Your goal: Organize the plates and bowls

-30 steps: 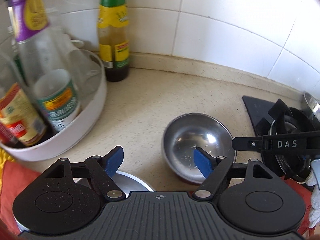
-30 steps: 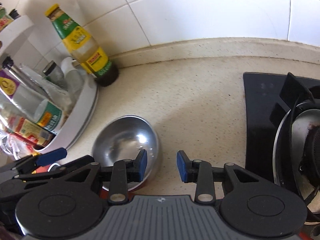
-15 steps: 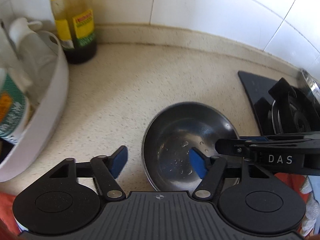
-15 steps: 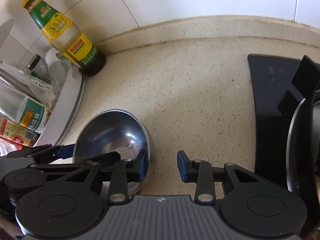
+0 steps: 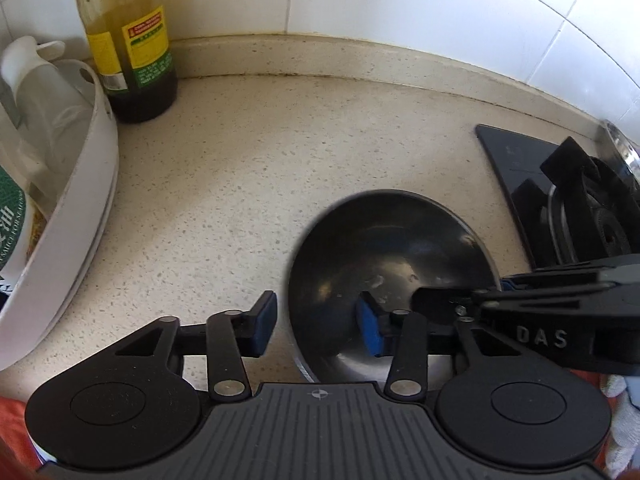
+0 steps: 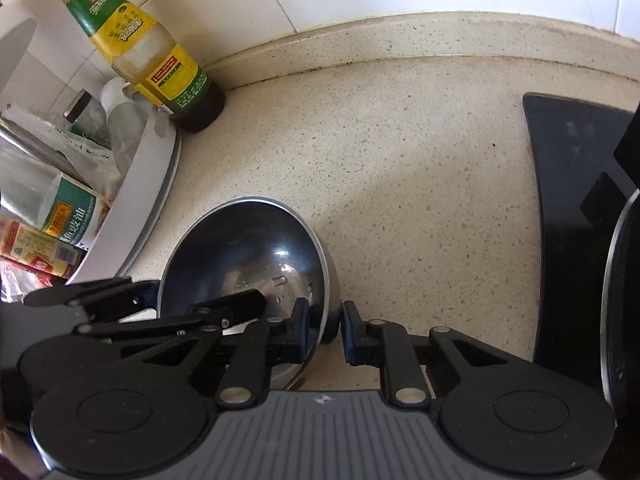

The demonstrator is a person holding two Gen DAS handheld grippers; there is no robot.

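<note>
A steel bowl (image 5: 390, 248) stands on the speckled counter; it also shows in the right wrist view (image 6: 248, 252). My left gripper (image 5: 318, 324) is open and straddles the bowl's left rim, one blue pad inside the bowl and one outside. My right gripper (image 6: 324, 330) is open with a narrow gap and straddles the bowl's right rim, left finger inside, right finger outside. The right gripper's body crosses the left wrist view at the right. Neither pair of jaws visibly presses the rim.
A white round tray (image 5: 86, 200) of bottles and jars stands at the left. A sauce bottle (image 5: 128, 40) stands by the wall. A black gas hob (image 5: 580, 200) lies at the right. A tiled wall runs behind the counter.
Both grippers have moved forward and down onto the bowl. Each now has one finger inside the bowl's rim. The right gripper's gap has narrowed around the rim.
</note>
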